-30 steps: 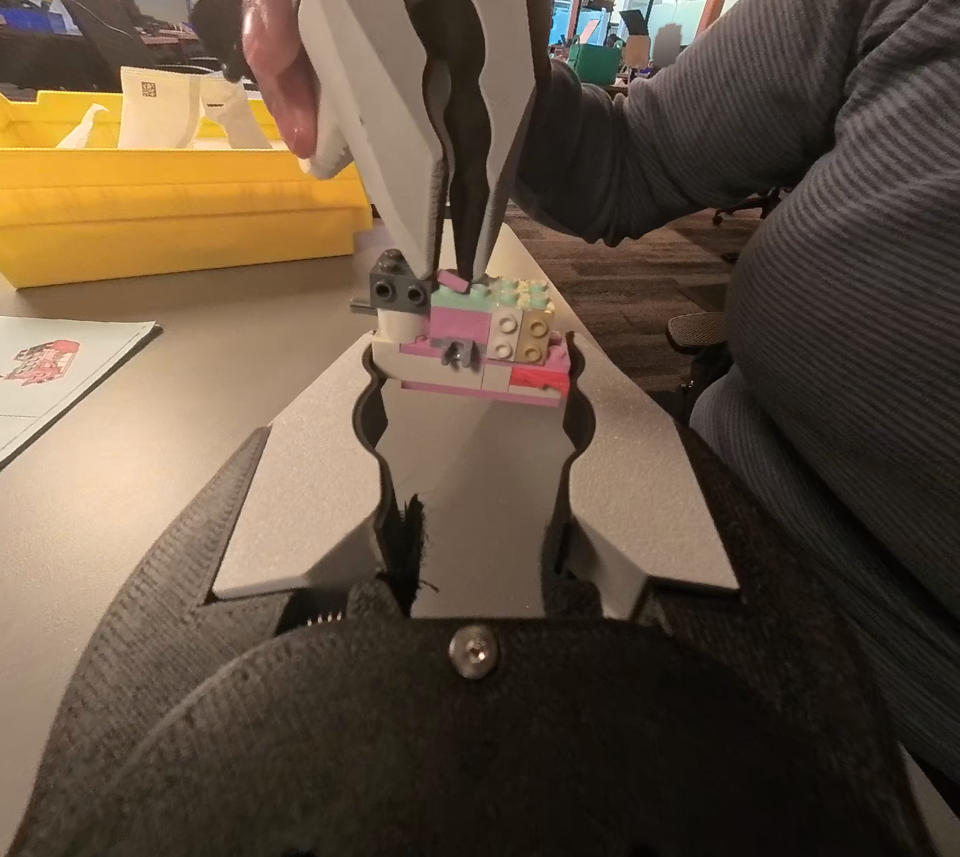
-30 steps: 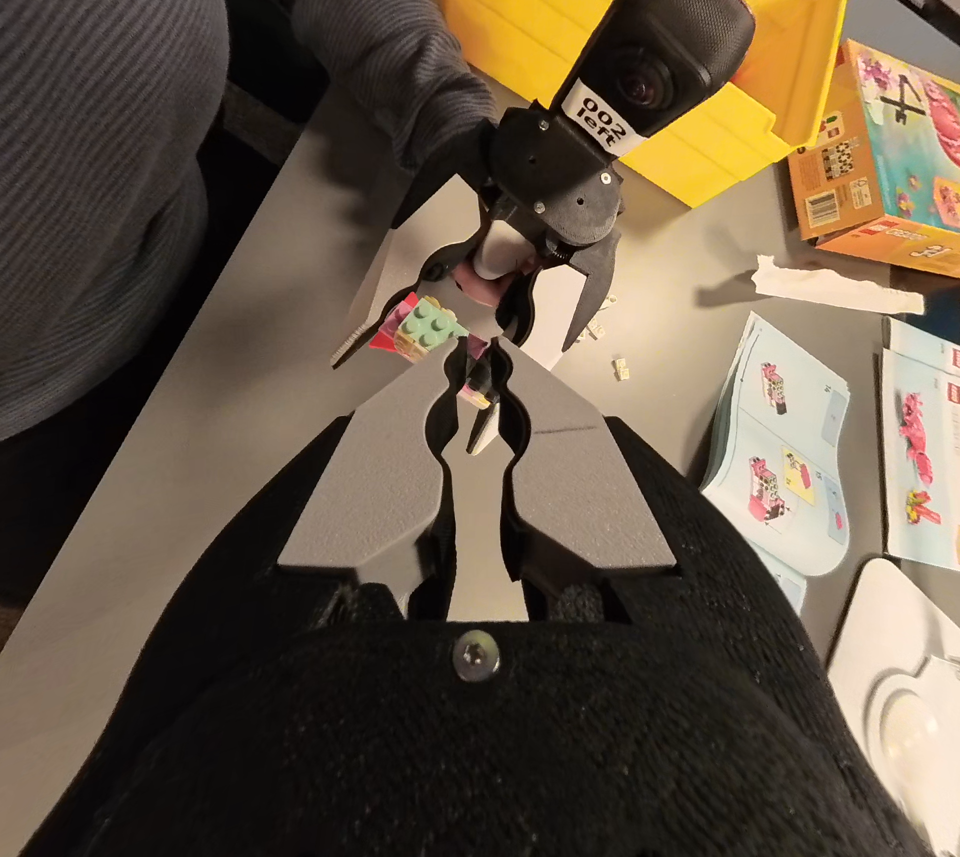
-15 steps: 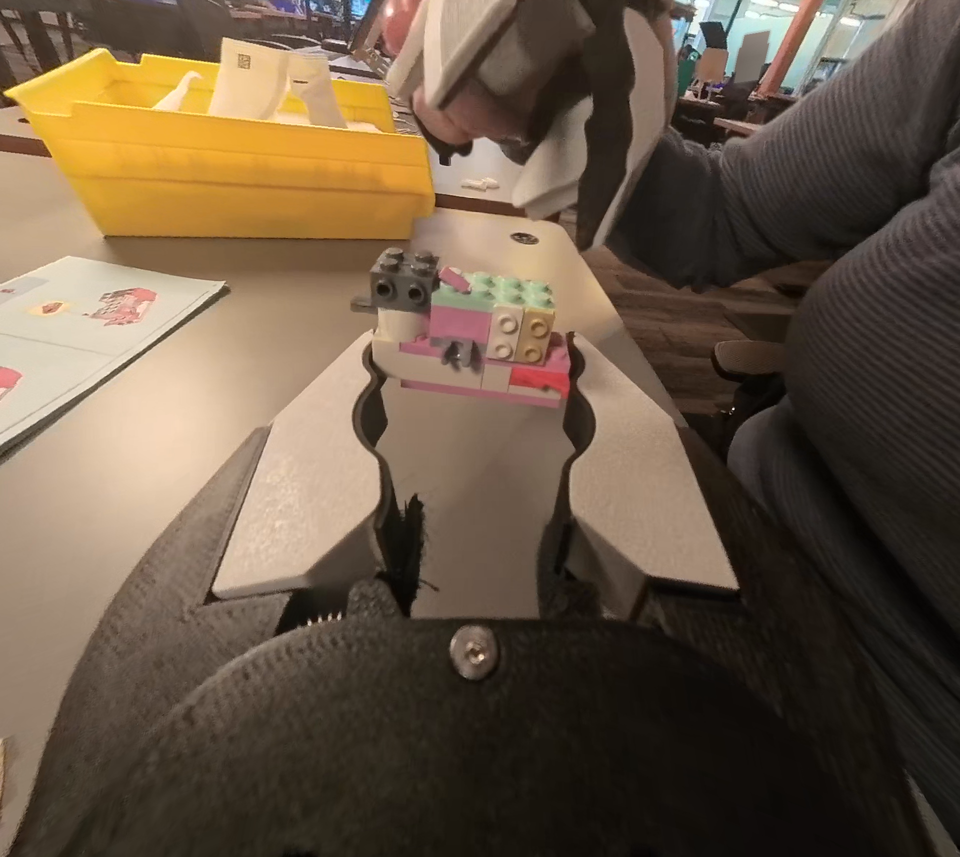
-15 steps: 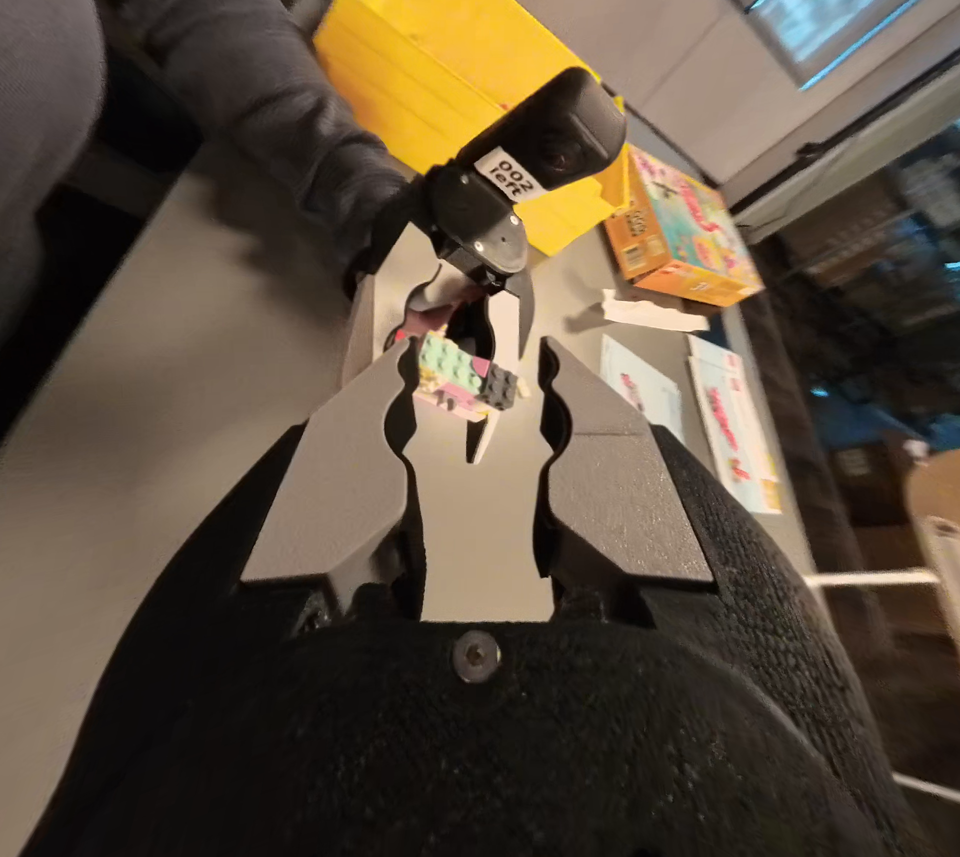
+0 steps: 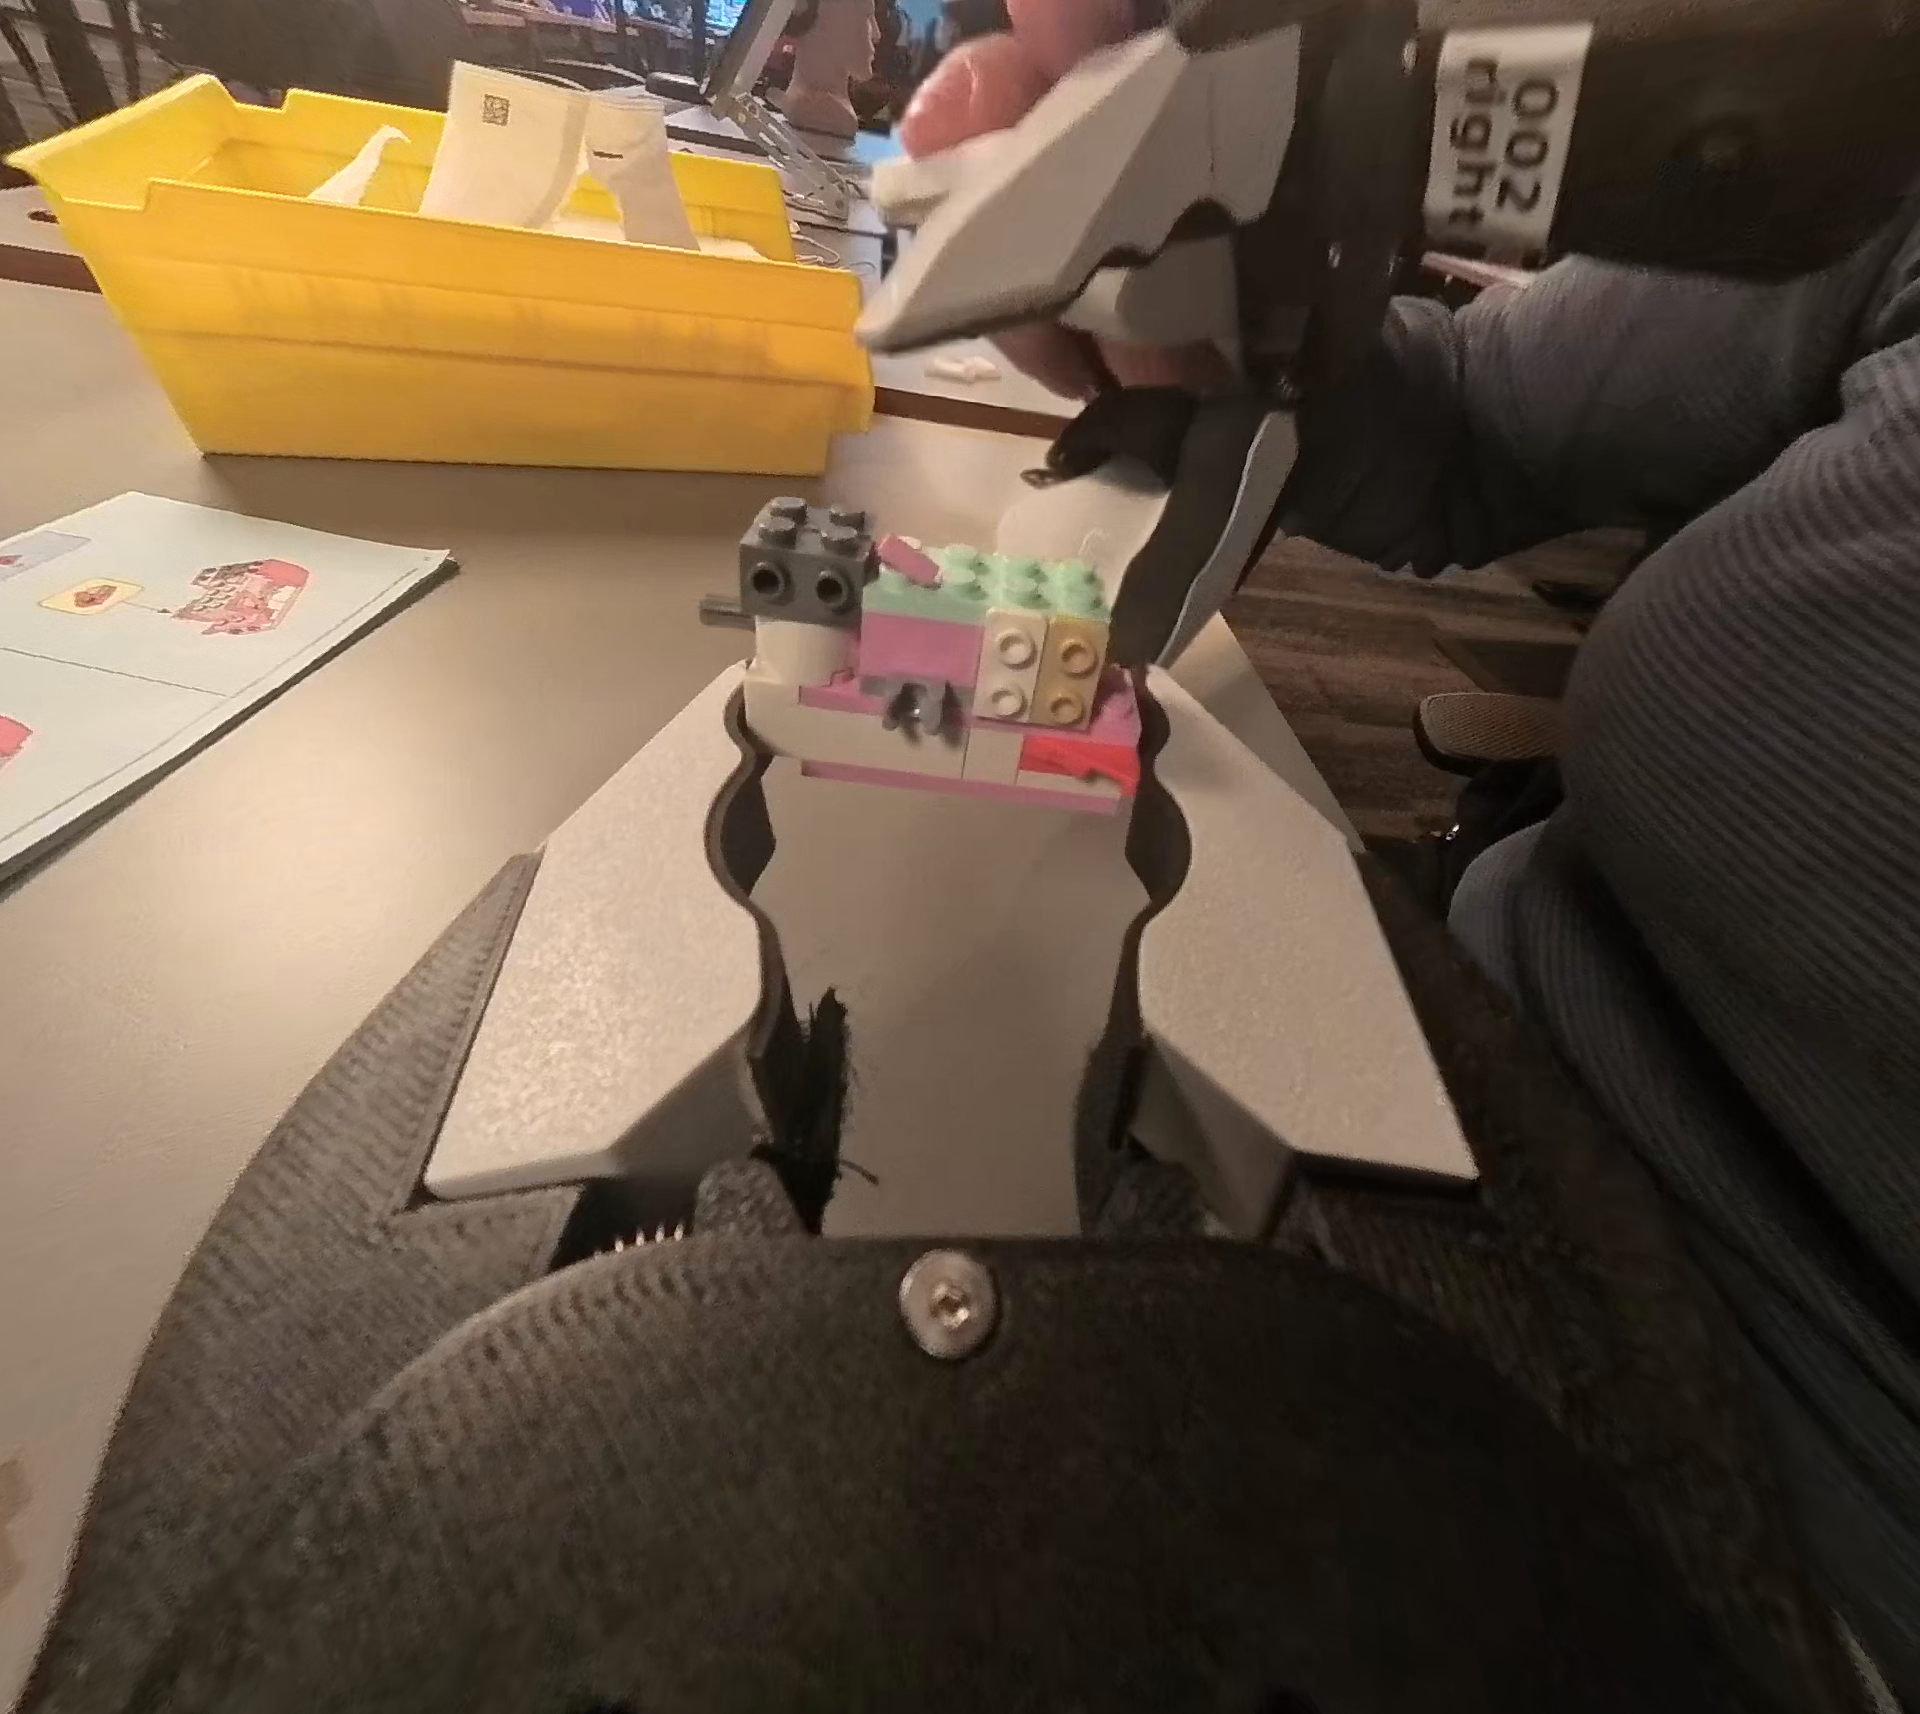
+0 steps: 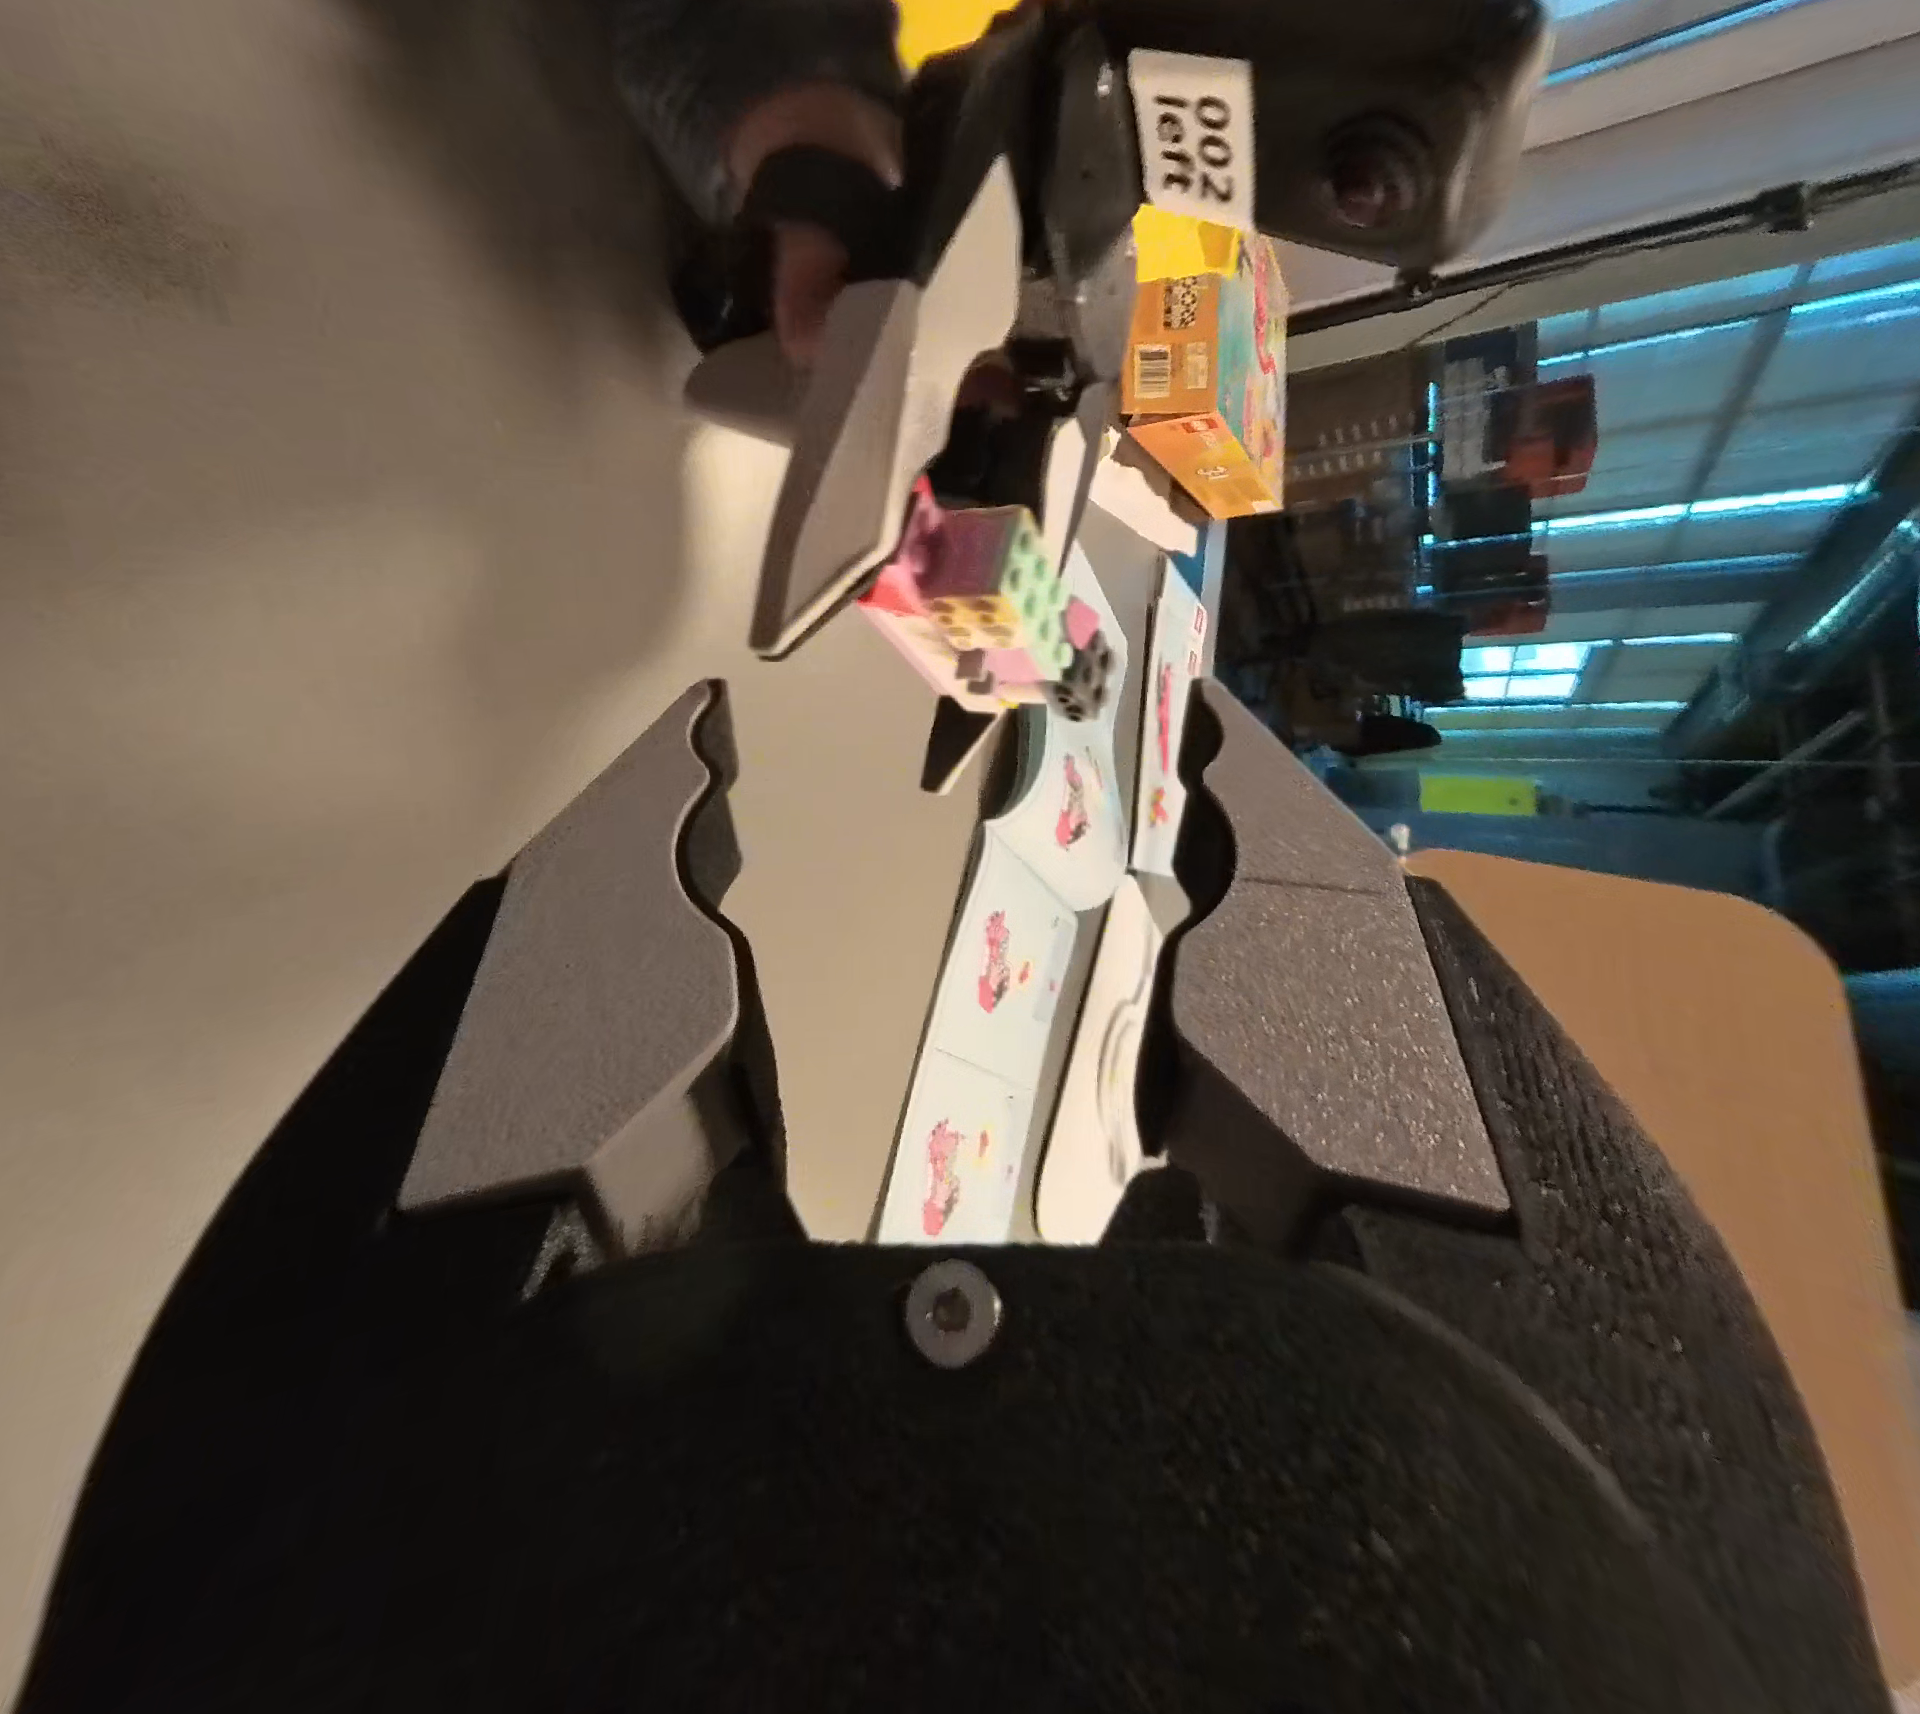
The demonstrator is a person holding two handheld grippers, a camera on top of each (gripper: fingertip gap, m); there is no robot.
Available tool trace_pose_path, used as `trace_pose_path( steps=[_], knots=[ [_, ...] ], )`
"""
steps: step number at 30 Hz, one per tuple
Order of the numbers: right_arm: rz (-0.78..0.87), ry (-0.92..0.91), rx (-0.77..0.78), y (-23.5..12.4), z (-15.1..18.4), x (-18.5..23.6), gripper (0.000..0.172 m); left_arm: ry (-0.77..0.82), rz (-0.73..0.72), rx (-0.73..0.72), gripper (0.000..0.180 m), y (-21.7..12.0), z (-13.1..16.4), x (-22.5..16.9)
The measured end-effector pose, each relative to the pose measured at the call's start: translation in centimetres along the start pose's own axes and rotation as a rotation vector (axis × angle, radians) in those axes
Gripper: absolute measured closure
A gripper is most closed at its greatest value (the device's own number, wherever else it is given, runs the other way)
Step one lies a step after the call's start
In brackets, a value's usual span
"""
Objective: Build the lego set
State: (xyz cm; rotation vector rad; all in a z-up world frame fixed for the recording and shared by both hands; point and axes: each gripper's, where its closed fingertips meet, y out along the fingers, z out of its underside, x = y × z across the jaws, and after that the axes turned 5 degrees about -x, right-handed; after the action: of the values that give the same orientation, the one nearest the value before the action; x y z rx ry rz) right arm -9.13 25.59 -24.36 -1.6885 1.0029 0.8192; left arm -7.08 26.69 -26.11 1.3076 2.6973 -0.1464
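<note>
We see a studded plastic brick model (image 5: 940, 677) of pink, mint, white and dark grey blocks clamped between the matte grey fingertips of the left gripper (image 5: 943, 719), above the smooth grey table's (image 5: 312, 833) near edge. The right gripper (image 6: 961, 698) gapes wide, bare, just beside it.

My left gripper (image 5: 940, 734) squeezing a little block model (image 5: 935, 667), my right gripper (image 6: 961, 708) wide open, holding nothing, up close by
</note>
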Motion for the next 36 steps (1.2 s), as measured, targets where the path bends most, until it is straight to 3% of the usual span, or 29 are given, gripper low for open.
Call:
trace_pose_path(
  steps=[5,19,36],
  knots=[
    [0.087,-0.177,0.03,1.3,0.2,0.0,0.1,-0.025,0.046,-0.02,0.113,0.0,-0.3,-0.7],
    [0.136,-0.199,-0.02,1.8,-0.6,-0.4,0.129,-0.05,0.085,-0.003,0.112,0.3,0.1,-1.4],
    [0.122,-0.229,-0.003,1.5,-0.5,-0.1,0.135,-0.116,0.126,0.013,0.112,0.5,0.3,-1.8]
  ],
)
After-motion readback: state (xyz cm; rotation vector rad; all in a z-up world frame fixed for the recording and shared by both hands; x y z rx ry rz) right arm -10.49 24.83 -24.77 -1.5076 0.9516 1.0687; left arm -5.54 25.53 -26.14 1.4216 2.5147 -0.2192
